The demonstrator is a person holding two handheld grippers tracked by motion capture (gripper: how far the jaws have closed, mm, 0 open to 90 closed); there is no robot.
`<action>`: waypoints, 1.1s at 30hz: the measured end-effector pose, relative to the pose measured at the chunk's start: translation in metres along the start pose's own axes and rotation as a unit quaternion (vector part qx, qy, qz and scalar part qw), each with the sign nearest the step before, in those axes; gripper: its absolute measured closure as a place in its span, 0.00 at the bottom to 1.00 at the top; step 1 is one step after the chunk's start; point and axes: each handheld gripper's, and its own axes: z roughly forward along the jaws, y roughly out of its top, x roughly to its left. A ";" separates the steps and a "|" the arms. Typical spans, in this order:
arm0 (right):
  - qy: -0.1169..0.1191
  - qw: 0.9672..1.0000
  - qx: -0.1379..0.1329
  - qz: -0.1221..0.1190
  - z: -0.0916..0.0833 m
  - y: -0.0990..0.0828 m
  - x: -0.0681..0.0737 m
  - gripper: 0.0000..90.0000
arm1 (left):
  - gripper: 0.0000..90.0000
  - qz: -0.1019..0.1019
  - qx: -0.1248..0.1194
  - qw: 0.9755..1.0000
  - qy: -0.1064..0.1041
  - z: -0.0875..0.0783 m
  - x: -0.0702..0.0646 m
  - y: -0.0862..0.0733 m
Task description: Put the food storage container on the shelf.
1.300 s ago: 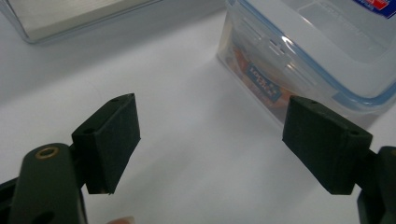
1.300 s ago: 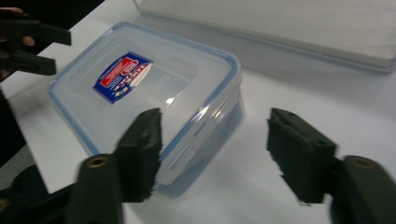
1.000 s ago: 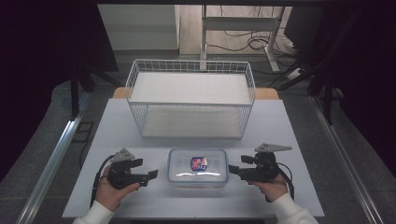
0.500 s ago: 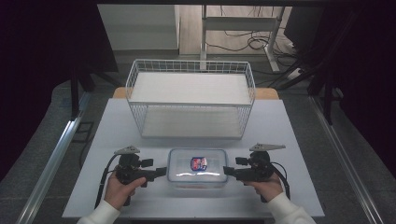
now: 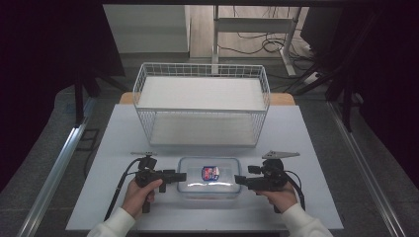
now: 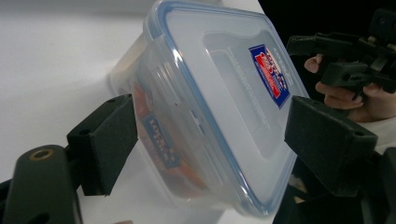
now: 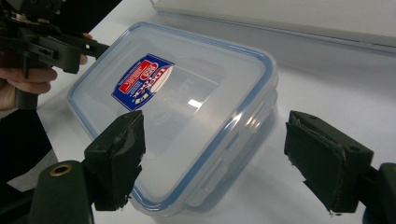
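The lidded plastic container (image 5: pixel 209 177) looks light, stiff and slick. Left gripper (image 5: pixel 181 176) and right gripper (image 5: pixel 238 179), both spread, should clamp its short ends.

Tabletop (image 5: pixel 123 148) evenly lit from above; surroundings left dark. Glare seen on container lid (image 7: pixel 194 102). Near jaws blurred in gripper views.

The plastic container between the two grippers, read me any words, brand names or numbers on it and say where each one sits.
Lid sticker: a blue, red and white label on the lid of the plastic container; it carries lettering, but it is too blurred to read.
Side label: a blue patch seen through the clear wall in the left gripper view; its lettering is too blurred to read.
No other text, numbers or signs can be read.
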 end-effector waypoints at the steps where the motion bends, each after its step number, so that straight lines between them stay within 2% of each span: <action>1: -0.001 1.000 -0.001 -0.001 0.000 0.000 -0.001 0.23 | 0.19 -0.006 0.002 1.000 -0.006 0.003 0.002 0.000; 6: -0.004 1.000 0.003 0.003 0.000 0.000 -0.003 0.22 | 0.21 -0.024 0.011 0.999 -0.031 0.011 0.006 0.000; 10: -0.004 1.000 0.009 0.007 0.002 -0.001 -0.004 0.21 | 0.27 -0.019 0.005 1.000 -0.021 0.008 0.004 0.000; 16: -0.002 0.999 0.017 0.029 0.007 -0.001 -0.008 0.21 | 0.33 -0.013 -0.001 1.000 -0.012 0.006 0.001 0.000; 25: 0.003 0.999 0.034 0.041 0.015 -0.001 -0.008 0.21 | 0.39 -0.006 0.001 1.000 0.003 0.006 0.000 0.000; 29: 0.019 0.997 0.041 0.066 0.020 -0.001 -0.011 0.20 | 0.40 -0.005 0.001 1.000 0.003 0.006 0.000 0.000; 33: 0.039 0.993 0.053 0.094 0.029 -0.001 -0.017 0.20 | 0.41 -0.005 0.000 1.000 0.003 0.006 0.001 0.000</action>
